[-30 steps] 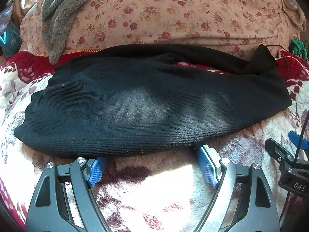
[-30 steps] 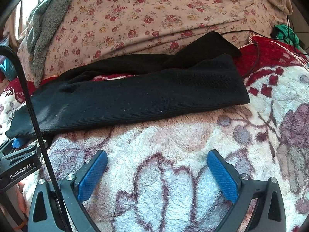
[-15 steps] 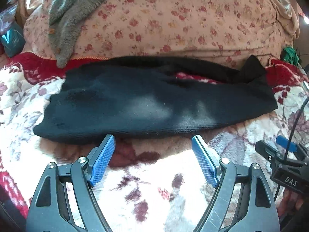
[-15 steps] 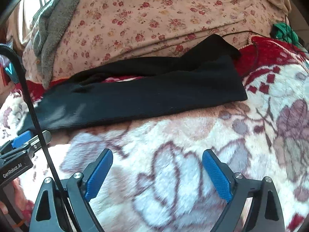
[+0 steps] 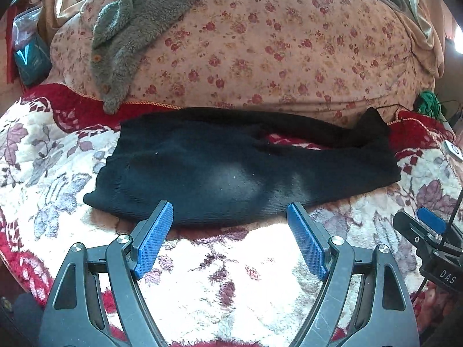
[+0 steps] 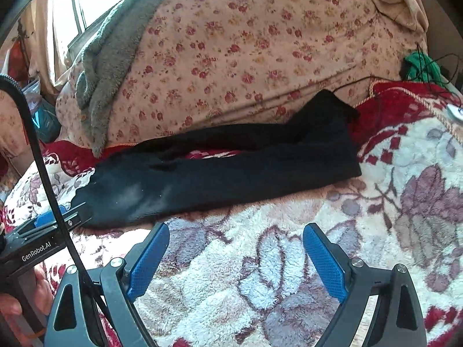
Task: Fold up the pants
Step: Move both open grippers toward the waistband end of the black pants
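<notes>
"GenRobot.AI" is read on the left hand-held gripper (image 6: 43,225), whose jaws are spread wide and empty. The black pants (image 5: 240,170) are laid lengthwise on the floral blanket (image 5: 217,277). The right hand-held gripper (image 6: 235,257), marked "DAS", is likewise held wide open, nothing grasped

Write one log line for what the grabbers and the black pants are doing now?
left gripper: open, empty | right gripper: open, empty | black pants: flat on blanket, ungrasped

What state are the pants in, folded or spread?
Folded lengthwise, not across: the pants lie as one long band on the blanket, one leg roughly over the other, blanket showing between them. Both grippers are open, off the cloth.
</notes>
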Action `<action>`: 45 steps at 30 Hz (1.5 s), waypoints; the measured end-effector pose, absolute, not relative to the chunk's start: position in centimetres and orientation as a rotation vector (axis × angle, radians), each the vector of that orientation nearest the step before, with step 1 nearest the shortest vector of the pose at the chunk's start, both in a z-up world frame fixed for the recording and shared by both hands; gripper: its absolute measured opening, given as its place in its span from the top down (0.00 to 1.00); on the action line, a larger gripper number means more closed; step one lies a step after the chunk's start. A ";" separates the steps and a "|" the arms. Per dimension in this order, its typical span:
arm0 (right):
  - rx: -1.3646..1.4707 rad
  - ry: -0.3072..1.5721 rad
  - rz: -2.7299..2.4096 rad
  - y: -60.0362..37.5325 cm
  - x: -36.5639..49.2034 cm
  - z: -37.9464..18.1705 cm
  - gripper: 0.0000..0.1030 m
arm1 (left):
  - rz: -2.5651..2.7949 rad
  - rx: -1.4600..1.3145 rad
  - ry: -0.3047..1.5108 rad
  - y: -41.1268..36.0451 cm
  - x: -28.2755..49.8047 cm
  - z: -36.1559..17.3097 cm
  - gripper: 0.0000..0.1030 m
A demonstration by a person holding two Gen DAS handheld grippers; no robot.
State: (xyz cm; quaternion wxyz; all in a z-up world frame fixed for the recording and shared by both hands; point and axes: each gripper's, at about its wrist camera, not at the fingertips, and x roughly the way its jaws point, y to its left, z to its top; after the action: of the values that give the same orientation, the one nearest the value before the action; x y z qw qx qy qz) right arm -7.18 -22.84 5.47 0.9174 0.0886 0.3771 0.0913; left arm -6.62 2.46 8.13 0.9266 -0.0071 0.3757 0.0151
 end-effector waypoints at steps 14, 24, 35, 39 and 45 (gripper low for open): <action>0.226 0.786 0.211 -22.8 -7.8 6.2 0.10 | 0.037 -0.031 0.777 2.9 -7.0 8.3 0.20; 0.229 0.804 0.202 -23.2 -7.2 5.5 0.10 | 0.063 -0.035 0.811 3.5 -6.2 7.6 0.20; 0.222 0.817 0.192 -23.2 -6.7 4.4 0.10 | 0.072 -0.047 0.833 4.1 -5.8 6.7 0.20; 0.226 0.825 0.193 -23.1 -6.4 4.0 0.10 | 0.078 -0.059 0.847 4.6 -5.6 6.2 0.20; 0.232 0.840 0.185 -23.5 -6.0 3.3 0.10 | 0.092 -0.113 0.890 6.8 -5.8 4.8 0.20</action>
State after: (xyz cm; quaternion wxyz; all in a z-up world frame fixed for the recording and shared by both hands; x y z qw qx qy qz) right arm -5.95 -23.47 3.26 0.9025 0.1124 0.4061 0.0897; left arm -5.79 6.77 4.78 0.8999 -0.0548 0.4303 0.0443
